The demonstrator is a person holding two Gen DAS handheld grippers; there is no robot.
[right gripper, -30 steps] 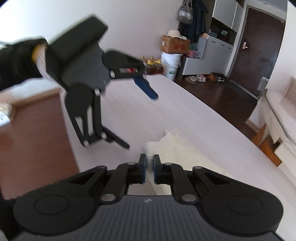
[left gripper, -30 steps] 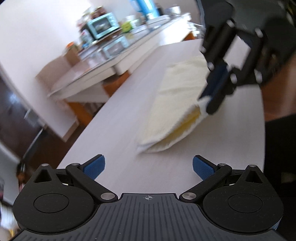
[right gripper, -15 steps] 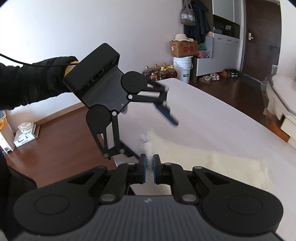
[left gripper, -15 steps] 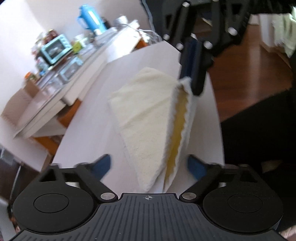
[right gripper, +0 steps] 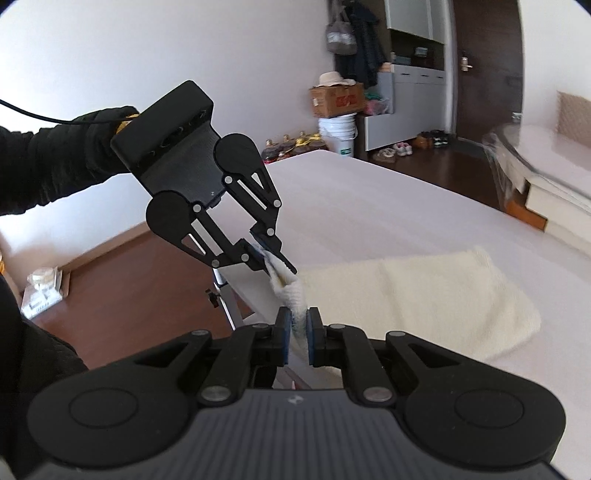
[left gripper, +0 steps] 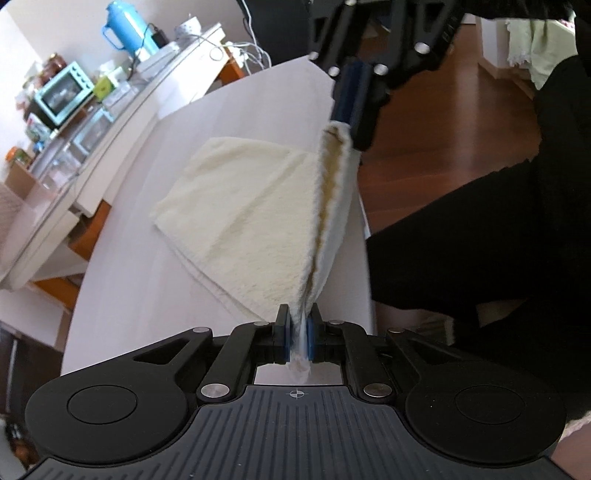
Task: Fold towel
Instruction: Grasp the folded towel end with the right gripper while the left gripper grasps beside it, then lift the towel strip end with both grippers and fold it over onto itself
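Towel [left gripper: 258, 221] lay folded on the white table [left gripper: 140, 280], cream and thick, its near edge lifted off the surface and stretched between my two grippers. My left gripper [left gripper: 298, 334] was clamped on one corner of that raised edge, blue pads pressed into the cloth with a tuft poking out behind them. My right gripper [right gripper: 298, 334] pinched the other corner the same way, fingers closed tight on the doubled terry. Seen from my right side, the left gripper [right gripper: 275, 260] hung just past the table's edge, above the wood floor [right gripper: 140, 295]. The rest of the towel [right gripper: 424, 291] rested flat on the tabletop, trailing away from the held edge.

Across the room a cardboard box [right gripper: 336, 99] sat on a white bucket [right gripper: 338, 133], a pale hat [right gripper: 332, 78] on top; what either held I could not tell. On the far counter stood a blue kettle [left gripper: 127, 27] and a teal toaster oven [left gripper: 61, 92], its contents too blurred to make out.
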